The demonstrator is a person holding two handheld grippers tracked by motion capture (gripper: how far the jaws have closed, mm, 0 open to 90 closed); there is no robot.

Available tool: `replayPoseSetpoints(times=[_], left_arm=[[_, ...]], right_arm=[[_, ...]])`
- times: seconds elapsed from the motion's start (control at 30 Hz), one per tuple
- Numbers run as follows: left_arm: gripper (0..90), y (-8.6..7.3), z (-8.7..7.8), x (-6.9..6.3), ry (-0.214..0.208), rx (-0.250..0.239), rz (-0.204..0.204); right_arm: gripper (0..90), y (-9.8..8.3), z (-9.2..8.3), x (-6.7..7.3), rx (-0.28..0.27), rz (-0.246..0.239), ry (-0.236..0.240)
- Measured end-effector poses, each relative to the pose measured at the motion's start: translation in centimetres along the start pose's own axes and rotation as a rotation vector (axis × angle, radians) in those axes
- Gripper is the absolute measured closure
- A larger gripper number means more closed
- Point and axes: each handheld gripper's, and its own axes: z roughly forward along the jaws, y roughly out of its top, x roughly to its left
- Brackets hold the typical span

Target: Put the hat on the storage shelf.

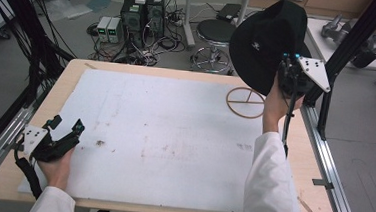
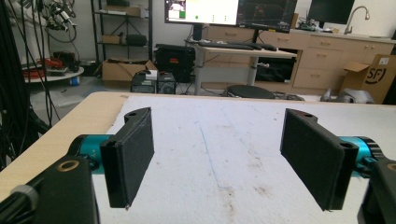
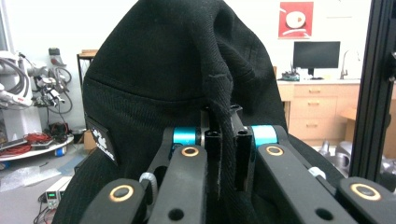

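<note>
**A:** So where did you have the hat at that point? From the high view it looked like your right gripper [image 1: 284, 75] was holding the black hat [image 1: 265, 41] up in the air past the far right corner of the table [image 1: 72, 85], well off the white mat [image 1: 164, 134].

**B:** Yep, and the right gripper view backed that up. Your jaws were squeezed together on a fold of the hat's [image 3: 187, 70] fabric, with the cloth bunched up between the pads and the rest of it draped over the front of the gripper [image 3: 226, 140]. There was a little white-logo patch [image 3: 100, 140] on its side too.

**A:** What was under it?

**B:** A wooden ring stand [image 1: 246, 102] sat on the table near the far right edge, just below and beside the hanging hat. They didn't look like they were touching, the hat was above it.

**A:** And your left hand?

**B:** Your left gripper [image 1: 64, 131] sat low at the near left corner, right at the mat's edge. In the left gripper view its jaws were spread wide [image 2: 217, 154] with nothing between them, just stained mat [image 2: 224, 140] ahead.
</note>
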Motion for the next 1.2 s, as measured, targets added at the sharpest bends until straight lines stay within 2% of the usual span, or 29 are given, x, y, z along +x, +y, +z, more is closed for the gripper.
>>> replayPoseSetpoints(times=[0.33, 0.67, 1.07, 1.2], left_arm=[[26.0, 0.0, 0.0, 0.0, 0.000, 0.000, 0.003], [26.0, 0.0, 0.0, 0.0, -0.001, 0.001, 0.002], [26.0, 0.0, -0.1, 0.0, -0.001, 0.004, 0.005], [26.0, 0.0, 0.0, 0.0, -0.002, 0.005, 0.003]], right_arm=[[87.7, -0.9, 0.9, -0.4, 0.046, 0.030, 0.004], [87.5, -1.7, 1.6, -0.1, 0.106, 0.010, 0.019], [87.3, -3.0, 1.8, 0.3, 0.148, 0.028, 0.012], [86.6, -3.2, 1.9, 0.1, 0.160, 0.033, 0.025]])
